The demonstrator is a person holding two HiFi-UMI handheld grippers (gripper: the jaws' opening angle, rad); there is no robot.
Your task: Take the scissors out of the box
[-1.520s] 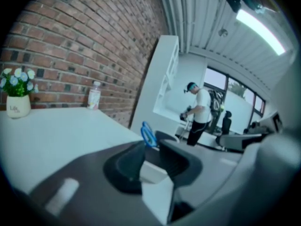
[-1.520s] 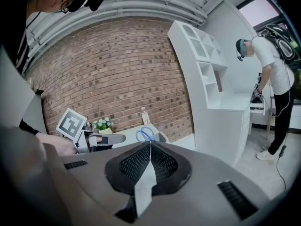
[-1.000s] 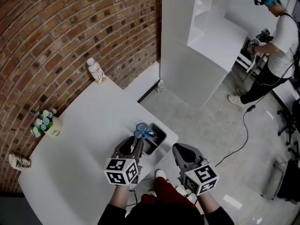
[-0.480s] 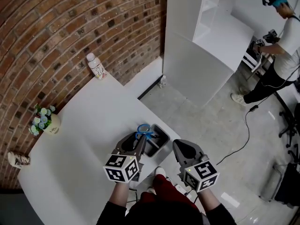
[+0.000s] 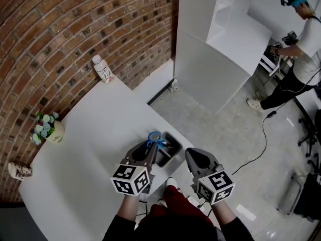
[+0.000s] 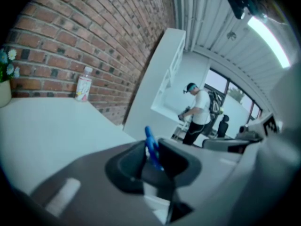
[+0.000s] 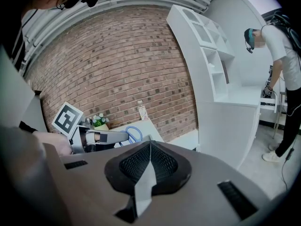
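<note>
Blue-handled scissors [image 5: 154, 138] stand handles-up in a small dark box [image 5: 169, 152] at the near right corner of the white table [image 5: 90, 134]. My left gripper [image 5: 152, 147] reaches over the box's left rim, and its jaws are closing on the blue handle [image 6: 150, 147], which sits between the pads and touches them. The right gripper view shows the scissors [image 7: 133, 134] sticking out past the left gripper [image 7: 117, 136]. My right gripper [image 5: 193, 157] hangs just off the table's edge, right of the box. It is shut [image 7: 150, 149] and holds nothing.
A plastic bottle [image 5: 103, 69] stands at the table's far corner by the brick wall. A small flower pot [image 5: 47, 130] and a lying can [image 5: 19, 171] are at the left edge. A white shelf unit [image 5: 220, 44] and a person [image 5: 301, 49] are across the floor.
The left jaws have narrowed around the blue scissor handle. The right gripper has barely moved.
</note>
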